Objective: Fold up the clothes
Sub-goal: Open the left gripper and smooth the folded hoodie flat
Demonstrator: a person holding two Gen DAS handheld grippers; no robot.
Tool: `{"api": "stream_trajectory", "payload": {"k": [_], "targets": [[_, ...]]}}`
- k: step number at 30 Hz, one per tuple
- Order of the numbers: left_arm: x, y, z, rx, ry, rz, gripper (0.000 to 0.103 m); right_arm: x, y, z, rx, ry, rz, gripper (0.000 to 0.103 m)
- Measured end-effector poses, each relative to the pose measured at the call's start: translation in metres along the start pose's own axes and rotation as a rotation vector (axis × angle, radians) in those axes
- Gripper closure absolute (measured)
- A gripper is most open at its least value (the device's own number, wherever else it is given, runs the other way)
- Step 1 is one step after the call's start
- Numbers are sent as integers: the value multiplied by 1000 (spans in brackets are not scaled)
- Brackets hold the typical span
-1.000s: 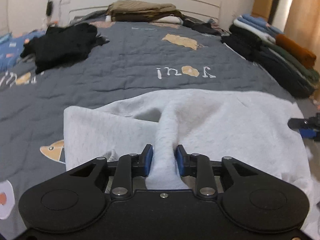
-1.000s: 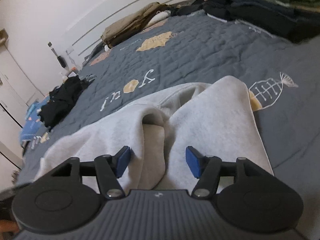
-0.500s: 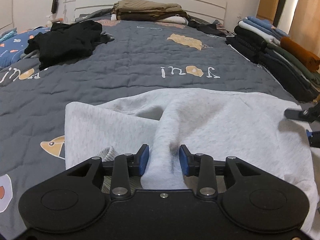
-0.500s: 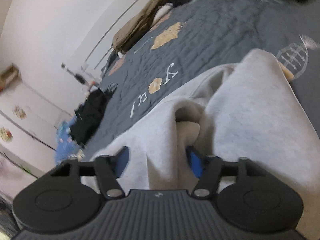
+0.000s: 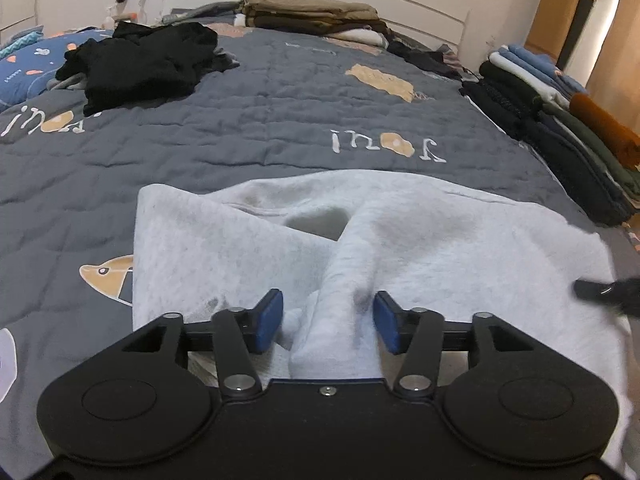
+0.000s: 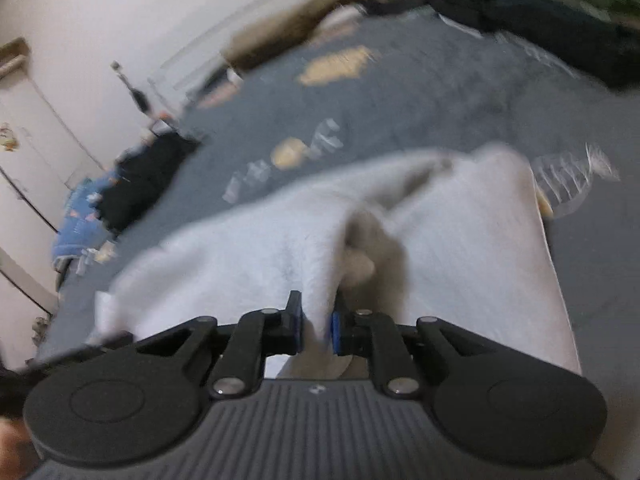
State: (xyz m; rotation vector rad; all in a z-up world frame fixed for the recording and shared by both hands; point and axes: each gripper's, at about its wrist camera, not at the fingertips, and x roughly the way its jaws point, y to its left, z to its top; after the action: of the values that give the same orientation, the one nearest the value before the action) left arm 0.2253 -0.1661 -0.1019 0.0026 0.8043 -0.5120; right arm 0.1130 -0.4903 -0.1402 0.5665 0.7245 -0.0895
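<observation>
A: While the right wrist view is badly blurred, a fold of the grey sweatshirt is seen pinched between the pads of the right gripper, jaws nearly together on the cloth.

B: Noted. And the left gripper?

A: Jaws are spread apart; a raised ridge of the same grey fabric is seen running up between the blue pads, but it is not clamped (a gap is visible on either side).

B: Where is the garment placed?

A: It is laid across the near part of the grey quilted bedspread, bunched in the middle, with a dark hollow seen under one fold. Its far edge is seen just below the white lettering printed on the quilt.

B: Surroundings?

A: A heap of black clothes is seen at far left, well apart from the sweatshirt. Tan folded clothes are stacked against the white headboard. A row of folded garments is lined along the right edge of the bed. A dark gripper tip is seen resting on the sweatshirt's right side in the left wrist view.
</observation>
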Motion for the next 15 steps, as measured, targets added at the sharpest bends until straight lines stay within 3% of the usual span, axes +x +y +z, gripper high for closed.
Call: {"api": "stream_trajectory", "payload": {"k": [6, 9, 12, 15], "targets": [[-5, -5, 13, -20, -72, -21, 50, 3, 3, -2, -46, 1, -20, 86], [-5, -7, 19, -39, -109, -43, 21, 3, 4, -5, -46, -1, -25, 85], [-1, -9, 25, -51, -138, -56, 22, 4, 4, -8, -46, 1, -32, 81], [16, -3, 25, -99, -112, -101, 26, 4, 2, -10, -47, 0, -38, 75]]}}
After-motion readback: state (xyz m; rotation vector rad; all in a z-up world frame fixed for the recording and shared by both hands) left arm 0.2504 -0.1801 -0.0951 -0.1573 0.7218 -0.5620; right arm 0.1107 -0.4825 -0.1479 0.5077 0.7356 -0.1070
